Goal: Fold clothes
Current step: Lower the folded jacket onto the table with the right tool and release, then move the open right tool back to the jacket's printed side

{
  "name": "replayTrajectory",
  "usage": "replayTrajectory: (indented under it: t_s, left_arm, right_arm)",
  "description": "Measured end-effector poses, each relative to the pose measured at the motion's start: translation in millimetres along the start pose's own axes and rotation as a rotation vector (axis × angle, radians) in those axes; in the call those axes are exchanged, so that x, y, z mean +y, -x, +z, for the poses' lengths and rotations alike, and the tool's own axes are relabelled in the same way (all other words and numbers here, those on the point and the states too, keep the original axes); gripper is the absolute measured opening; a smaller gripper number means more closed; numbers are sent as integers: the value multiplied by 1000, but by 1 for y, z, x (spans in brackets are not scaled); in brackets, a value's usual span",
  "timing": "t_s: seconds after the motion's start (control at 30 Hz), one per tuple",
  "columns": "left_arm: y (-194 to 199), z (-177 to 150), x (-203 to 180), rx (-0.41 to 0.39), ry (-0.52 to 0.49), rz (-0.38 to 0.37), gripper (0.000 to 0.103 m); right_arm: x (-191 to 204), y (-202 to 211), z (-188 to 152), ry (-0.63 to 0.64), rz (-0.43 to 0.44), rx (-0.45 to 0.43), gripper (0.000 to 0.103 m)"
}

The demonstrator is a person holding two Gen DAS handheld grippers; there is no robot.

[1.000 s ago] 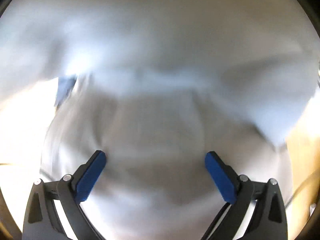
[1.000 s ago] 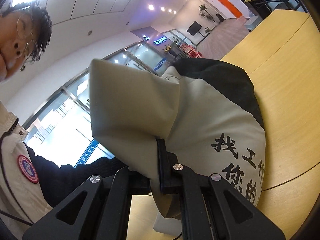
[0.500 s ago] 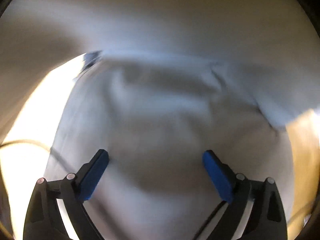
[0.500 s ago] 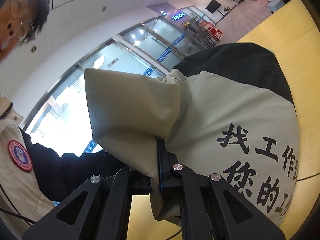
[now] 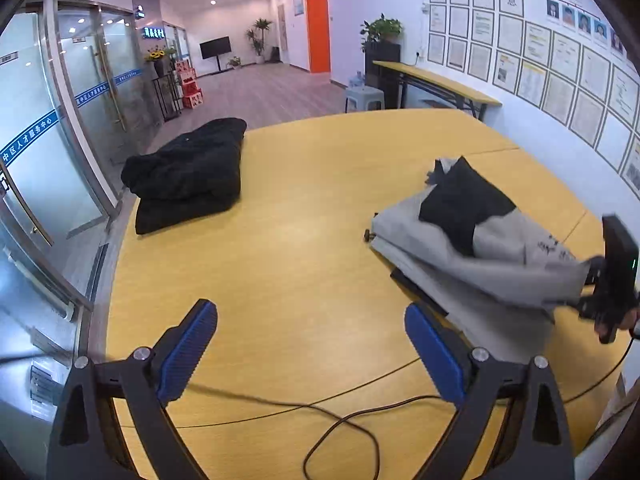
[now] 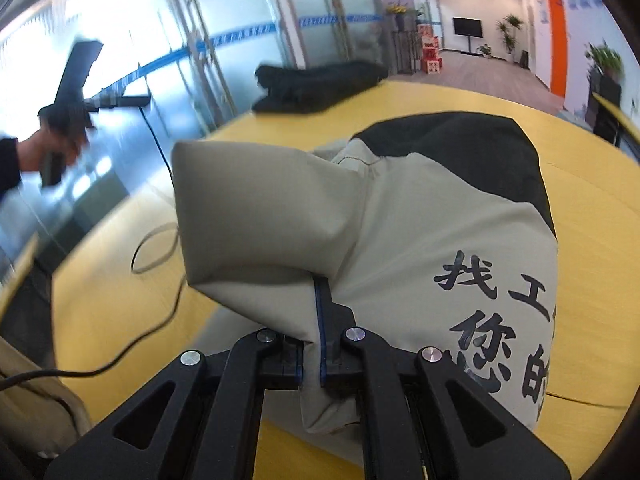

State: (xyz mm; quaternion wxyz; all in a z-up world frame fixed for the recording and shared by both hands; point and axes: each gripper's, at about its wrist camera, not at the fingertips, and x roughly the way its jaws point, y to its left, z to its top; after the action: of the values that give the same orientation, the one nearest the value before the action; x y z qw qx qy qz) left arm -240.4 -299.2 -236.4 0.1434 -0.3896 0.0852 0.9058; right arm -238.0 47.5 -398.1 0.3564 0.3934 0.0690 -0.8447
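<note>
1. Right now the left gripper, with blue-padded fingers, hangs over the yellow wooden desk; jaws wide open, nothing between them.
2. The right gripper has its jaws clamped on a fold of the grey-beige and black jacket with black Chinese lettering; fabric bulges over and past the jaws.
3. In the left wrist view the same jacket lies bunched on the right side of the desk, its near edge lifted toward the right gripper at the frame's right edge.
4. A folded black garment sits at the far left of the desk, well apart from the jacket; also in the right view.
5. A thin black cable loops across the near desk edge, under the left gripper.
6. In the right wrist view the left gripper is blurred, held up at upper left by a hand.
</note>
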Motion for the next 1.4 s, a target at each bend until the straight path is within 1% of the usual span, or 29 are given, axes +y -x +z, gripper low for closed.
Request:
replayTrajectory:
  t_s: [0.07,0.1,0.17,0.23,0.3,0.37,0.4,0.47,0.5,0.57,0.63,0.67,0.7,0.73,0.77,0.8,0.83,0.87,0.9,0.93,0.97,1.03,1.1,1.2,1.27,1.4]
  left_arm:
    - [-9,22,-21,-13,-10,-36,97]
    - [-10,31,-38,-16,-27,-64,97]
    - [-13,56,-62,-23,-77,-127,97]
    - [-38,86,-99,-31,-135,-201,97]
    - [-61,103,-135,-22,-193,-273,97]
    - [-95,116,-163,-2,-265,-341,97]
    - [-111,120,-177,11,-303,-374,97]
    - [-141,119,-203,48,-391,-434,97]
    - [-156,117,-216,74,-440,-454,97]
    - [-186,104,-237,148,-536,-447,97]
    - [-211,85,-250,203,-626,-414,97]
    - [-221,76,-253,218,-655,-403,98]
    - [-227,71,-252,216,-647,-416,99]
    - [-231,67,-250,215,-634,-430,100]
    - [-232,66,-247,212,-611,-444,101]
    - [-233,65,-244,208,-597,-454,101]
    - [-233,64,-243,203,-602,-458,101]
    - [-232,63,-243,199,-609,-460,102]
    - [-232,62,-243,198,-621,-461,102]
    - [-231,62,-242,195,-627,-466,102]
    - [-230,62,-241,194,-633,-470,102]
    - [-231,61,-240,190,-636,-478,102]
    - [-231,61,-240,182,-630,-485,102]
    - [-230,60,-241,175,-623,-486,103]
    - [-229,60,-242,170,-622,-483,103]
    - [-222,55,-244,149,-625,-473,103]
  right_arm:
    - [10,-16,-1,86,-36,44,5]
    - [15,-22,-2,119,-43,46,5]
    - [22,-31,-3,165,-51,40,5]
    - [23,-33,3,187,-52,31,5]
    - [19,-35,3,218,-52,39,5]
    - [31,-50,-6,291,-65,66,7]
    - [40,-54,-5,323,-70,75,8]
    - [56,-63,-3,384,-80,91,10]
    - [56,-65,-3,394,-83,92,11]
    - [55,-67,-3,406,-95,92,12]
    - [54,-69,-1,405,-115,88,14]
    - [54,-64,-4,391,-114,80,14]
    - [54,-58,-8,377,-112,73,16]
    - [54,-53,-12,363,-111,65,23]
    - [54,-46,-15,349,-108,54,27]
    - [51,-35,-16,336,-101,24,38]
    - [47,-23,-18,323,-97,-7,46]
    - [41,-5,-23,309,-105,-51,49]
    - [35,15,-29,293,-117,-94,67]
    - [29,37,-42,267,-145,-125,72]
    - [23,50,-50,248,-160,-141,71]
    - [17,65,-73,263,-301,-109,82]
    - [5,57,-83,244,-383,-65,81]
    - [-3,35,-84,266,-534,-20,81]
    - [-5,14,-73,291,-607,-37,81]
    - [-17,-29,-41,269,-757,-5,79]
